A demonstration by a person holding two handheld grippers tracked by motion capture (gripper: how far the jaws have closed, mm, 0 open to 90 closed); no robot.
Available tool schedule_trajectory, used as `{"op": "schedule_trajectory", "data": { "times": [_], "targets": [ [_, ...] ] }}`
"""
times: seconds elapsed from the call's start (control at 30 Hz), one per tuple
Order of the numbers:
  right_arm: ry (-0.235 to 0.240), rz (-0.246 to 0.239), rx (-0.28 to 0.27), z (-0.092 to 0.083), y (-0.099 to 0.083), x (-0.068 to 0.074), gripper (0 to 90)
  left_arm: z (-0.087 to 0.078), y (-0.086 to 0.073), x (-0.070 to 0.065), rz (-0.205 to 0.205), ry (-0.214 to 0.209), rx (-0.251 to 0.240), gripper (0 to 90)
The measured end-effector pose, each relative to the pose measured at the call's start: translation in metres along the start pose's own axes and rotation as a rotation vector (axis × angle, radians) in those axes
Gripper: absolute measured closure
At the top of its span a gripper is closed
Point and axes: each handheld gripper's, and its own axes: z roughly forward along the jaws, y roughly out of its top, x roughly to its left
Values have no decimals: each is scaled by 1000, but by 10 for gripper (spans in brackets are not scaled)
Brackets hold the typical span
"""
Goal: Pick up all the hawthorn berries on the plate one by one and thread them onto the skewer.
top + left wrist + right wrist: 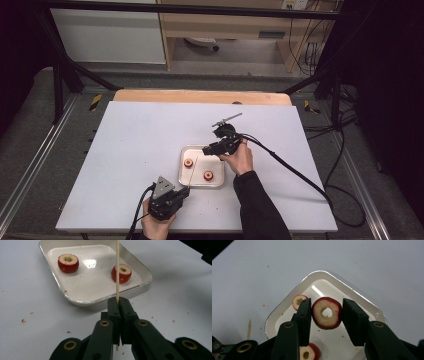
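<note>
A shallow metal tray (200, 166) sits mid-table with two cored red fruits (188, 163) (208, 175) in it. My left gripper (185, 190), near the front edge, is shut on a thin wooden skewer (192, 172) that points out over the tray. In the left gripper view the skewer (117, 270) rises from the closed jaws (119, 301) toward the tray (95, 290) and crosses one fruit (121, 273). My right gripper (207, 149) hovers over the tray's far side. In its own view the jaws (327, 302) clamp a third cored fruit ring (319, 316) above the tray (362, 305).
The white tabletop (135, 150) has small red crumbs (23, 320) beside the tray. A wooden strip (200, 96) runs along the far edge. The right gripper's cable (300, 172) trails off to the right. A dark frame and metal rails flank the table.
</note>
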Motion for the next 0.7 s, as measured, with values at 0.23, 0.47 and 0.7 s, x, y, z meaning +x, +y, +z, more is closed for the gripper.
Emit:
{"op": "schedule_trajectory", "data": {
  "times": [0.23, 0.47, 0.7],
  "targets": [
    [54, 66, -185, -19, -20, -6, 606, 5, 4, -9, -2, -2, -3, 886],
    [116, 156, -364, -28, -41, -11, 607, 9, 8, -17, 5, 6, 2, 886],
    [148, 190, -474, -30, -50, -9, 607, 17, 12, -27, -29, -1, 2, 886]
  ]
}}
